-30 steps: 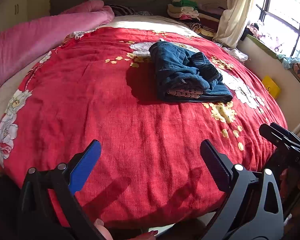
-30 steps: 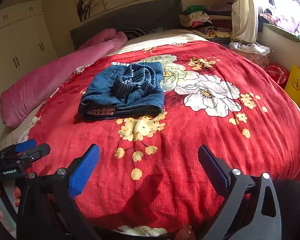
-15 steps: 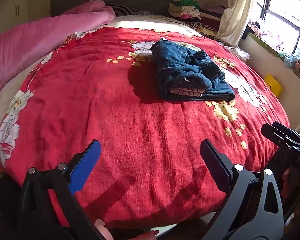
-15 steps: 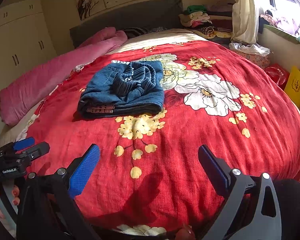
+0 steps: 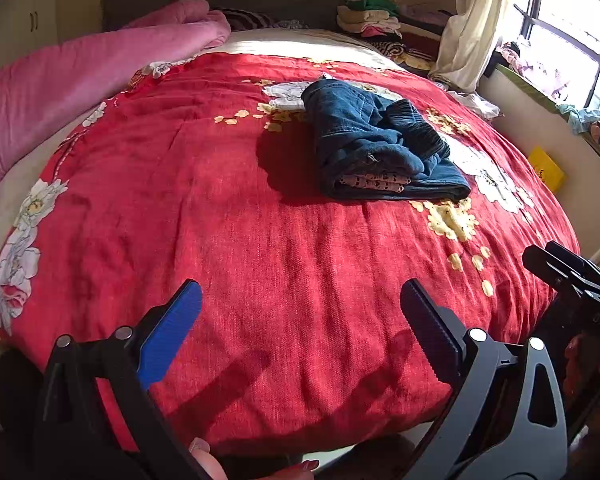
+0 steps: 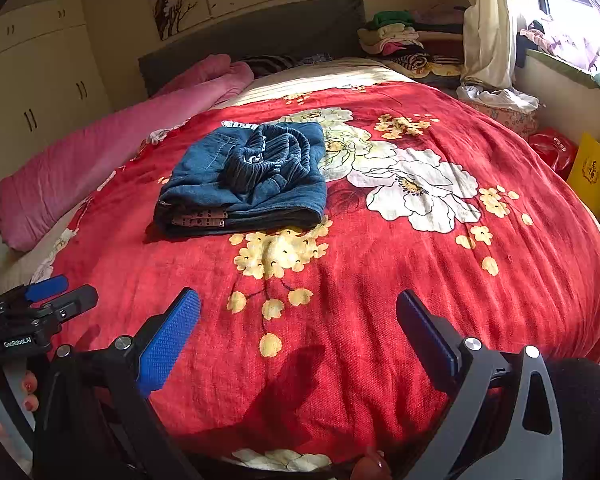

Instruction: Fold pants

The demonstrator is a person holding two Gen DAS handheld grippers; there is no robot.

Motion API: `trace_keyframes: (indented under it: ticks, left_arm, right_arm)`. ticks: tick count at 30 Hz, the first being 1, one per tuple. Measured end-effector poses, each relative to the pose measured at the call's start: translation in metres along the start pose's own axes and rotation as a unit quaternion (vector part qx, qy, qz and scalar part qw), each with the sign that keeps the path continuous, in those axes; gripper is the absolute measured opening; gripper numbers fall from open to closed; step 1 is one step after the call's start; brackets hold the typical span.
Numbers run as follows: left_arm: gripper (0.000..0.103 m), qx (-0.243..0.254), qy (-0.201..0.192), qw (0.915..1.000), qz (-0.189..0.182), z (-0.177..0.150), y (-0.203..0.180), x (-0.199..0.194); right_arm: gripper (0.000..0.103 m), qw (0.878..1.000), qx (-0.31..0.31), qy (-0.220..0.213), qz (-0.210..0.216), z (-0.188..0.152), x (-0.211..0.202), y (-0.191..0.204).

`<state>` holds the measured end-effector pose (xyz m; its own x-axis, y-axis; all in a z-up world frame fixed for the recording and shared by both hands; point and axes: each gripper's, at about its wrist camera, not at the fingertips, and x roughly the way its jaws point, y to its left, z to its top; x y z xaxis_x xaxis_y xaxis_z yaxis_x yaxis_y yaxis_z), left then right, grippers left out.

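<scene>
Dark blue pants (image 6: 244, 184) lie folded in a compact bundle on a red floral blanket (image 6: 380, 280) covering a bed, toward its far middle. The left tool (image 5: 300, 300) and right tool (image 6: 298, 300) hover over the near edge of the bed, both spread wide and holding nothing, well apart from the pants. A pink quilt (image 5: 60, 84) lies along the left side.

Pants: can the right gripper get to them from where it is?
Probably yes. The right gripper is open, empty and held back near the bed's edge; only bare red blanket lies between it and the folded pants.
</scene>
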<state>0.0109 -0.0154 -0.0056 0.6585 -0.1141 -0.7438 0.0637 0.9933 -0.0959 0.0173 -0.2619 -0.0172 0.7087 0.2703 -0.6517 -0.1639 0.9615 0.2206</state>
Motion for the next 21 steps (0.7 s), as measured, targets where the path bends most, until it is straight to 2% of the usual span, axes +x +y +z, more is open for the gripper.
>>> trace_keyframes:
  ticks: [21]
  left_arm:
    - [0.093,-0.009,0.013,0.9999,0.002,0.0009,0.0055,0.0023]
  right_arm:
    - [0.098,1.0,-0.002,0.002,-0.005,-0.0001,0.0,-0.0016]
